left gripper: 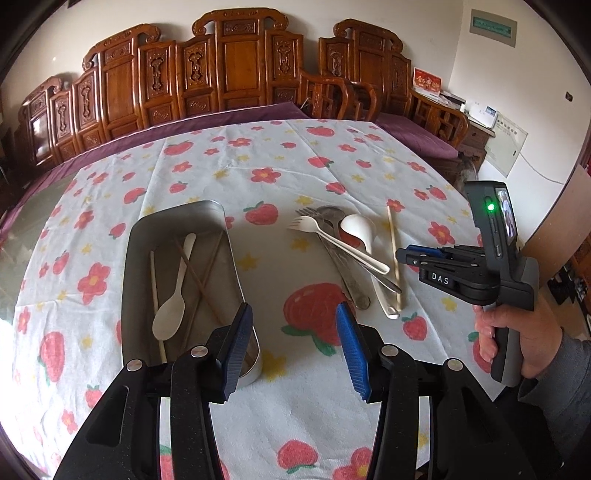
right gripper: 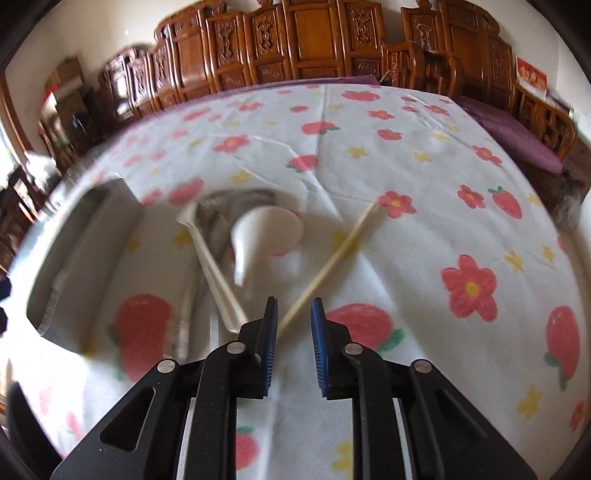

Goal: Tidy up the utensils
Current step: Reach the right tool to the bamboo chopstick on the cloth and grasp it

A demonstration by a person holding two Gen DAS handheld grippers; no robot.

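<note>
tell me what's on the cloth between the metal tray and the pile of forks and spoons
Nothing: in the left wrist view, only bare flowered tablecloth lies between the metal tray and the pile of forks and spoons.

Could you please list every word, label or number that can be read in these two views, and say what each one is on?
"DAS": white letters on the black body of the right tool, left wrist view.
Red card on the side cabinet: gold characters, too small to read.
White notice against the wall: print too small to read.
Green-edged wall panel: illegible.
Right wrist view: too blurred, nothing readable.
</note>
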